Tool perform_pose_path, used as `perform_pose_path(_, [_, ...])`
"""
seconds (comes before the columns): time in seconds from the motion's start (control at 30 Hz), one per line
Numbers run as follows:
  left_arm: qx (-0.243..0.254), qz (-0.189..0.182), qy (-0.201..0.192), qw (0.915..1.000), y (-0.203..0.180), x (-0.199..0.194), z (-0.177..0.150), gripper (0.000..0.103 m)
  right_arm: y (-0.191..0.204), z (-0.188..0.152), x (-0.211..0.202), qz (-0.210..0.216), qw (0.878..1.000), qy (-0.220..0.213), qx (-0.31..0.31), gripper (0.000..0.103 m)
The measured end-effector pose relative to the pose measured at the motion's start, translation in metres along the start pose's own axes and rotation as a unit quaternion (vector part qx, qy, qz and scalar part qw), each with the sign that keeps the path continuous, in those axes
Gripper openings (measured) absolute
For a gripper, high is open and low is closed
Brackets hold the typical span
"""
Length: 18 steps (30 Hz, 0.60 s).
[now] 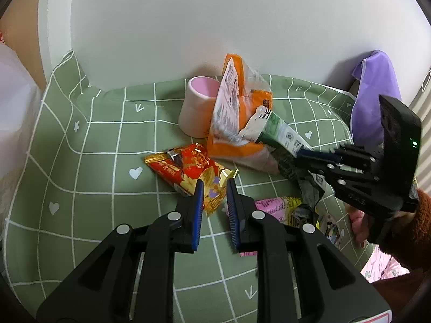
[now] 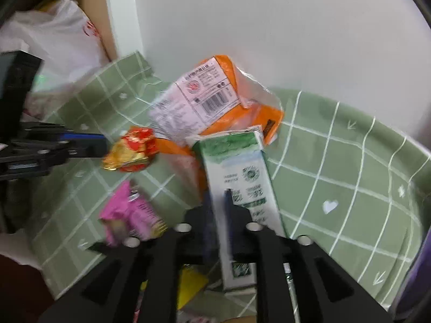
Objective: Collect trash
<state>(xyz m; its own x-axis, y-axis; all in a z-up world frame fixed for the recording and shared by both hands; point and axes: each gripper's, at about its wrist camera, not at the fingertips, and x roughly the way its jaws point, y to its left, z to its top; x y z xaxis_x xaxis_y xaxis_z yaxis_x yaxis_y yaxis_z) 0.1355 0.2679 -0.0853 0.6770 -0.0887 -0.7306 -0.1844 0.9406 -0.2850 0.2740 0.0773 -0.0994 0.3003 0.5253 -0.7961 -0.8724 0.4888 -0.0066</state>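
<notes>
1. Currently the left gripper [image 1: 214, 185] is clamped narrowly on the red-and-gold wrapper [image 1: 188, 171], lifted just above the green checked worktop [image 1: 94, 177].
2. The right gripper [image 2: 219, 202] has the green carton [image 2: 239, 177] between its jaws; blur hides whether the pads press on it.
3. Next, judged: carry both to the white plastic bag [image 2: 56, 37] at the left.
4. The pink wrapper [image 2: 129, 212] remains; trash beneath the right gripper is cut off.
</notes>
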Motion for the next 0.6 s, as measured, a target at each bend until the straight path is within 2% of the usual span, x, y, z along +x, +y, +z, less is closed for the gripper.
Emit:
perform_pose_path(0.03, [-0.001,0.001,-0.001,1.0000,0.002,-0.001,-0.001,0.019,0.000,0.001,0.003,0.008,1.000,0.003,-0.003,0.038])
perform_pose_path(0.1, [-0.006,0.001,-0.001,1.0000,0.004,-0.002,-0.001,0.023,0.002,0.001,0.005,0.024,1.000,-0.002,-0.012,0.052])
perform_pose_path(0.13, [-0.007,0.002,-0.001,1.0000,0.005,-0.002,-0.001,0.024,0.004,0.000,0.006,0.025,0.999,-0.002,-0.020,0.054])
perform_pose_path(0.23, [-0.009,0.006,-0.002,0.9999,0.008,-0.002,-0.001,0.026,0.012,0.002,0.005,0.003,0.999,-0.002,-0.047,0.054])
perform_pose_path(0.33, [-0.012,0.008,-0.006,0.9999,0.011,-0.003,0.000,0.030,0.006,0.009,-0.014,0.006,0.999,-0.037,-0.033,0.054])
perform_pose_path(0.43, [-0.021,0.006,-0.005,0.9997,0.016,0.000,0.000,0.032,-0.009,0.016,-0.010,-0.016,0.999,-0.012,-0.027,0.054])
perform_pose_path(0.53, [-0.021,0.008,-0.003,0.9998,0.018,0.002,0.000,0.033,-0.028,0.018,0.001,0.014,1.000,0.008,-0.001,0.054])
perform_pose_path(0.6, [-0.020,0.007,-0.002,0.9998,0.019,0.002,0.000,0.034,-0.036,0.020,0.010,0.019,1.000,0.022,0.009,0.054])
